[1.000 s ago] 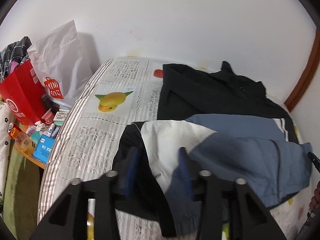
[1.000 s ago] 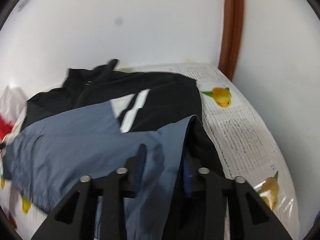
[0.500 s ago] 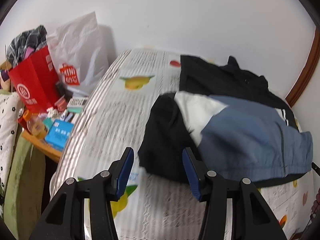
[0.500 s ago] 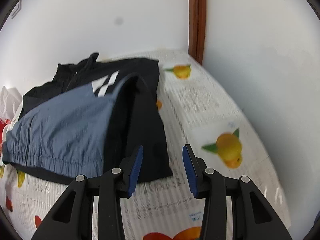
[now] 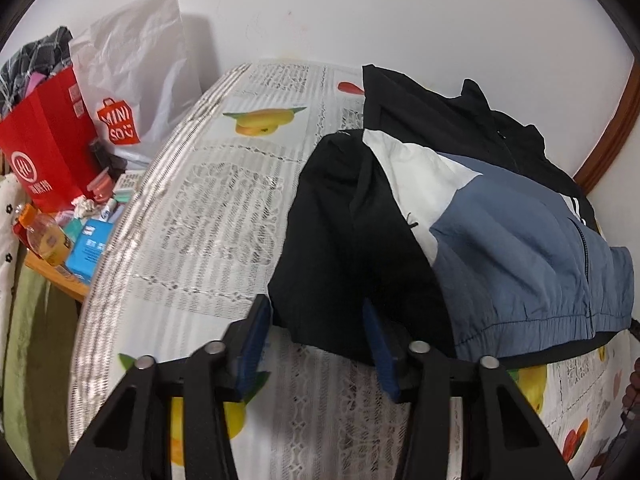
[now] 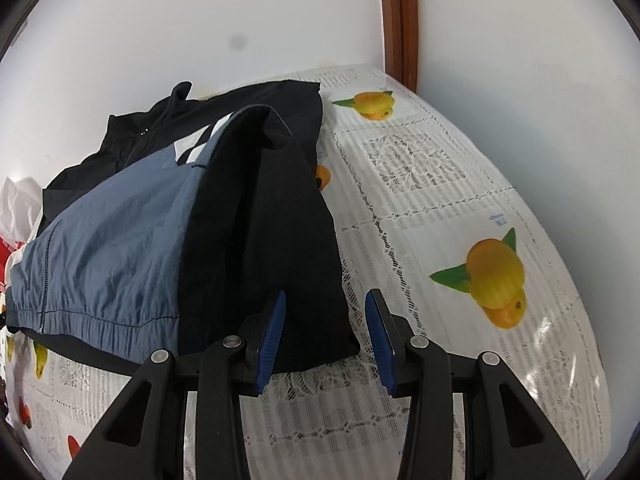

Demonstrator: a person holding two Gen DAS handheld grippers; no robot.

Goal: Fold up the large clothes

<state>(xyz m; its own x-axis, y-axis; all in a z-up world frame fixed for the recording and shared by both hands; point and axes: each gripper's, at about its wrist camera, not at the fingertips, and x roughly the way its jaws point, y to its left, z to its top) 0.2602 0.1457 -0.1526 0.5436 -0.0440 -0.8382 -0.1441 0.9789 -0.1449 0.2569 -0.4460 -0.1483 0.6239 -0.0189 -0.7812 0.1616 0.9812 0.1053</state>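
Lying on bed (image 5: 208,216): one folded jacket (image 5: 500,236); two grippers, jaws apart.

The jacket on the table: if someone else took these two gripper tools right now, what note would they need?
Left gripper: open, holding nothing, at the black sleeve's near edge.
Right gripper: open, holding nothing, at the other black sleeve.
The black, blue and white nylon jacket lies on the fruit-print lace tablecloth.
Done: both sleeves folded in over the body.
Left: fold the hem up toward the collar.
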